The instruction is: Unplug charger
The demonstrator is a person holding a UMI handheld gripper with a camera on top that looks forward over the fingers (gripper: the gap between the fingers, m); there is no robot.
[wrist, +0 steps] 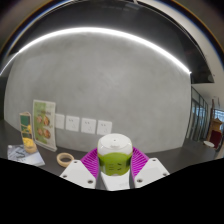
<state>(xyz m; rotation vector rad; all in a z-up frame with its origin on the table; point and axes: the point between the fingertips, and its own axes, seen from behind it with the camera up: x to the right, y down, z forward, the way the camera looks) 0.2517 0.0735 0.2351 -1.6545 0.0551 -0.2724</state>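
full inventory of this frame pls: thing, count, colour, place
Round green object with a white cap: 1, green and white, between the fingers; whether they press on it cannot be told.
White wall sockets: about 4, white, in a row on the grey wall beyond the fingers.
Printed upright card: 1, green and cream, left of the sockets against the wall.
Roll of tape: 1, pale, on the counter ahead of the left finger.
Small bottle: 1, green label, left of the card.
Grey wall: 1, grey, behind everything.
Gripper: 1, white fingers with magenta pads, around the green object.
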